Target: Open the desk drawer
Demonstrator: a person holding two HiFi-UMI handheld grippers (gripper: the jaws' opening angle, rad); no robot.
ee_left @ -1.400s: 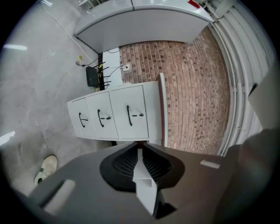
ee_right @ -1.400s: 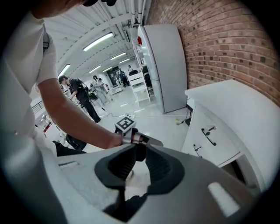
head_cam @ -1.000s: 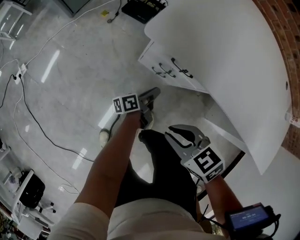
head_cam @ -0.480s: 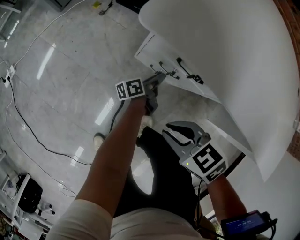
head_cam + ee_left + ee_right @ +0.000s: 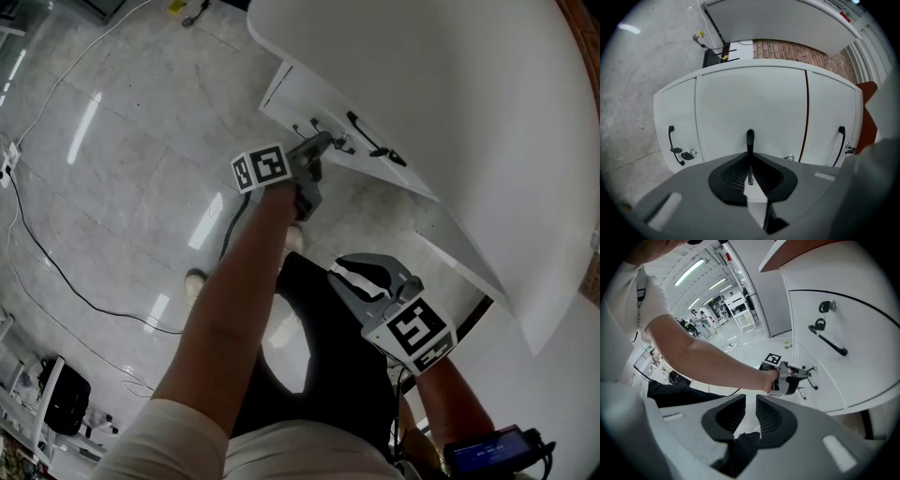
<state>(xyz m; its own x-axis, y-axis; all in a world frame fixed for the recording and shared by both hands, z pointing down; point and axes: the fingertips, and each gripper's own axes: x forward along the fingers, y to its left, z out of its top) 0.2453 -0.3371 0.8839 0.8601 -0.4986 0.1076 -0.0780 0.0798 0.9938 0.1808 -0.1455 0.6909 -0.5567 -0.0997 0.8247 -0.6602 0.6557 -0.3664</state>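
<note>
The left gripper (image 5: 750, 164) had its fingers (image 5: 733, 174) pinched on the black handle (image 5: 750, 138) of the middle drawer (image 5: 754, 98), which rose straight up from between them. 2 other handles sat well off, 1 on the fingers' left (image 5: 671, 139) and 1 on their right (image 5: 840, 140). The right gripper (image 5: 751, 412) hung apart from the desk (image 5: 450, 112), fingers (image 5: 731, 414) slightly parted on nothing. Its cube (image 5: 417, 330) bore a black-and-white square marker. The wrist screen's (image 5: 487, 448) print was too small to read.
</note>
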